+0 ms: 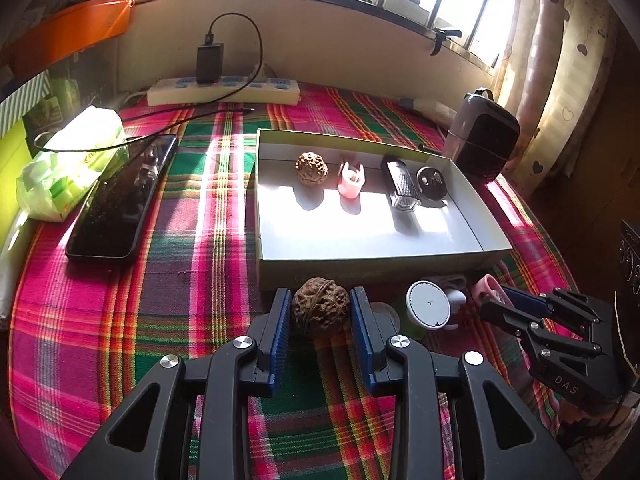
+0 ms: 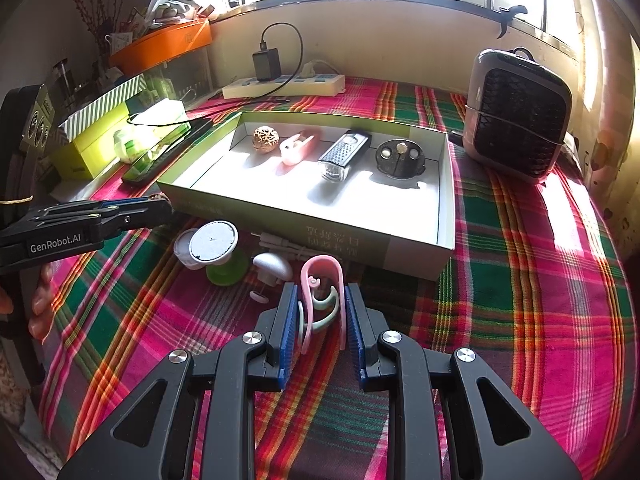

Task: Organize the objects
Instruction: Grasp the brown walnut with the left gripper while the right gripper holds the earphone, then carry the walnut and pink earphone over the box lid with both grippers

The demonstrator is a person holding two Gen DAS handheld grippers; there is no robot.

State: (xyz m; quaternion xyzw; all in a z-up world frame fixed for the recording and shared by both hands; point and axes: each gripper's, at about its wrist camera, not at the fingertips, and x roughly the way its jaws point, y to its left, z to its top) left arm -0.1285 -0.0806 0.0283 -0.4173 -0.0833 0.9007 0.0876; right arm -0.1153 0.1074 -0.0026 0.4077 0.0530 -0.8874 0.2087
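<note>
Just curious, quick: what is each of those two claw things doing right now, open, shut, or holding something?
Left gripper: shut on the walnut.
Right gripper: shut on the pink clip.

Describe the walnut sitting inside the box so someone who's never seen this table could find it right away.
Start at the shallow white-lined box on the plaid tablecloth. Four things stand in a row along its far side; the walnut in the box is the leftmost, beside a pink clip. It is the only round, brown, pitted thing inside; the other walnut lies outside, between the left gripper's pads.
</note>
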